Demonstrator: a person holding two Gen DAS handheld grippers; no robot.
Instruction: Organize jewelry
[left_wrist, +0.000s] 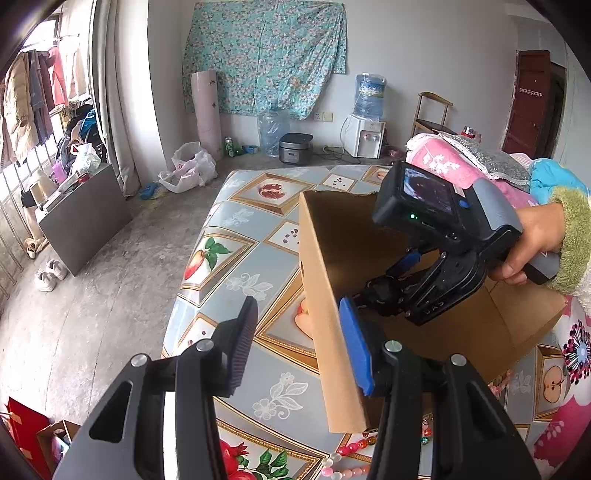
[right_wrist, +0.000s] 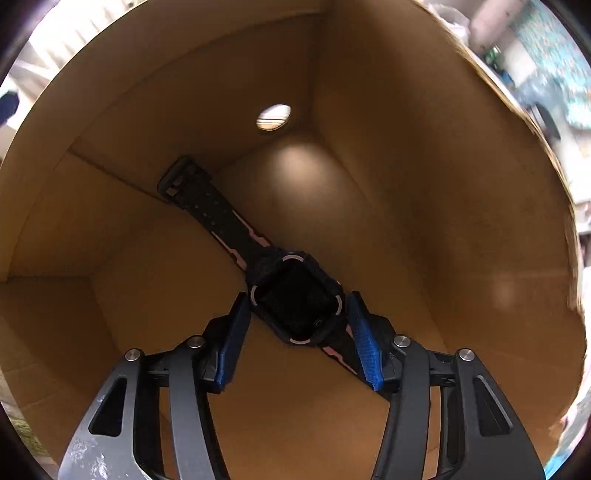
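The right gripper (right_wrist: 299, 339) points down into an open cardboard box (left_wrist: 325, 295), and a black smartwatch (right_wrist: 295, 306) with pink strap accents lies on the box floor. Its buckle end reaches toward the far corner below a round hole in the wall. The watch body sits between the 2 blue pads, with a sliver of gap visible on each side, so the jaws look spread around it rather than pinching it. Whether the far pad grazes the case I cannot tell. I judge this to be the drop-off of the watch: it appears to rest on the cardboard by its own weight, so this piece looks as good as stowed.

The left gripper (left_wrist: 299, 343) straddles the near wall of the box on the table (left_wrist: 258, 236). Its blue pad lies against the inner face, and the black pad stands clear of the outer face with the tablecloth visible between. The jaws are therefore spread, steadying the box at most and not clamping it.

More remains. In the left wrist view, a string of beads (left_wrist: 347, 461) in pink, white and red lies on the table just in front of the box, partly hidden behind the gripper. Some small bright pieces (left_wrist: 426, 432) lie beside the near corner of the box. So 1 item is inside, as far as the views show, and at least the beaded strand has yet to be gathered. What else lies outside these views I cannot say.
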